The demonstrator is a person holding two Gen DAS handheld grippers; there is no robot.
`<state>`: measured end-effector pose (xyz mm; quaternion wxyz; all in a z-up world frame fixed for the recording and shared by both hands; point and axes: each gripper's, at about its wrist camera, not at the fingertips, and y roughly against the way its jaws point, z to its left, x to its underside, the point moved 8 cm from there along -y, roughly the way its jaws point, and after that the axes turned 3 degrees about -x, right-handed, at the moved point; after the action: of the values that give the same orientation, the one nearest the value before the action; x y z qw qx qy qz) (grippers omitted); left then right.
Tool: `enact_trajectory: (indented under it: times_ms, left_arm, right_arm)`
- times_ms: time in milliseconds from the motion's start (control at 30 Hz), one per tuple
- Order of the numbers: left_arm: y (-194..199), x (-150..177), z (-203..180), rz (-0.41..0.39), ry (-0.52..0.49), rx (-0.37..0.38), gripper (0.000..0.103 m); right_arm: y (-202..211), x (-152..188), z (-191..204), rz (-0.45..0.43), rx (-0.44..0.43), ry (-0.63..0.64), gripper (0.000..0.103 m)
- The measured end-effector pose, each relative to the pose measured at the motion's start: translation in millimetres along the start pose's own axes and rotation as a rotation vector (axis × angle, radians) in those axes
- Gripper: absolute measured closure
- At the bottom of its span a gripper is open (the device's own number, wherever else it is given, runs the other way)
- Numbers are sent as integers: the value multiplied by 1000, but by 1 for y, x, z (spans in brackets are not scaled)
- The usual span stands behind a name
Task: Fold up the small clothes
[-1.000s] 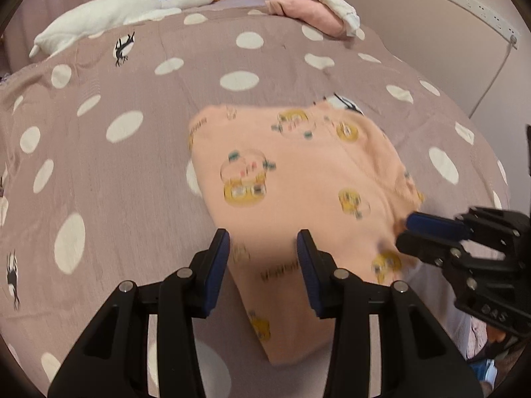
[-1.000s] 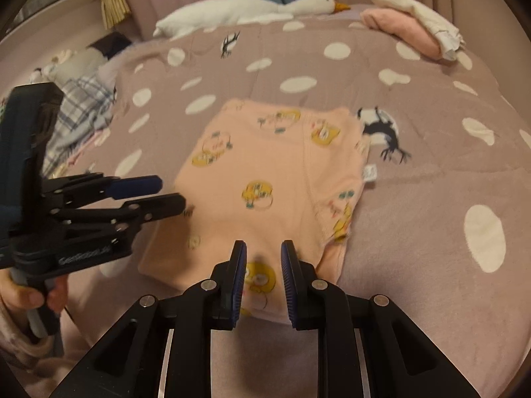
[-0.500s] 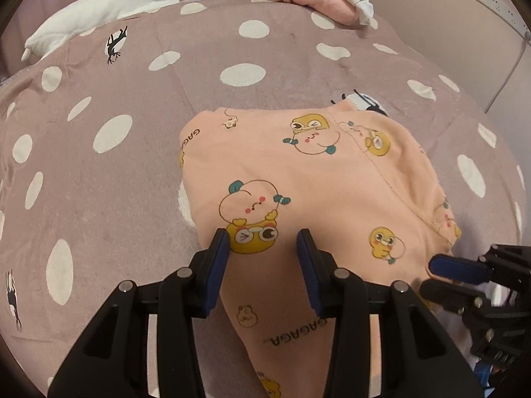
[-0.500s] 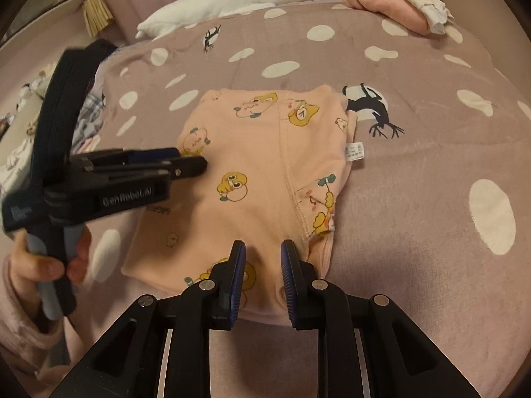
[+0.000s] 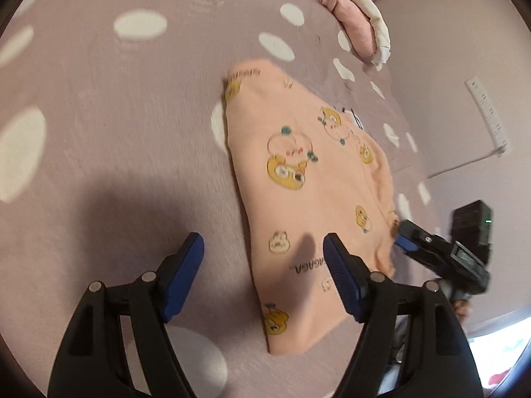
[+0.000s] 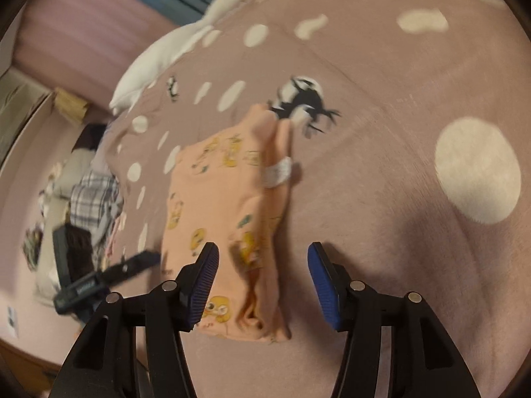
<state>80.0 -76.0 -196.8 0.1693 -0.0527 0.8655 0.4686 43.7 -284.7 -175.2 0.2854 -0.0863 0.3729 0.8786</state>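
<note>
We see the left gripper (image 5: pixel 264 257) at the left, its jaws spread wide and holding nothing, poised over the near left edge of the garment (image 5: pixel 308 205). The garment, peach with yellow cartoon prints, lies flat and folded on the dotted bedspread (image 5: pixel 116 126), at about the middle of the bed. A white care label (image 6: pixel 277 172) shows at its right-hand folded edge. To the right, the right gripper (image 6: pixel 262 275) is also spread wide and empty, straddling the near right edge of the garment. A folded pink cloth (image 5: pixel 351 28) sits well apart at the far side.
</note>
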Motion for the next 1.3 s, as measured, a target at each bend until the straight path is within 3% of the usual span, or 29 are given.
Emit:
enact_trajectory:
  times_ms: [300, 700, 767, 933, 1000, 1300]
  left_arm:
    - [-12, -4, -20, 23, 23, 116, 29]
    - [-33, -23, -38, 39, -35, 119, 26]
    - [-32, -23, -38, 34, -54, 103, 29]
    - [-29, -20, -31, 18, -116, 19, 58]
    - [-28, -21, -28, 14, -118, 3, 61]
    - [-28, -23, -32, -6, -153, -52, 68]
  right_arm:
    - [-33, -7, 14, 66, -77, -8, 47]
    - [-62, -23, 30, 91, -133, 23, 47]
    - [-60, -24, 29, 85, -132, 34, 47]
    - [-55, -21, 36, 62, -73, 123, 59]
    - [-53, -21, 41, 50, -57, 156, 66]
    - [-46, -18, 69, 4, 28, 314, 74]
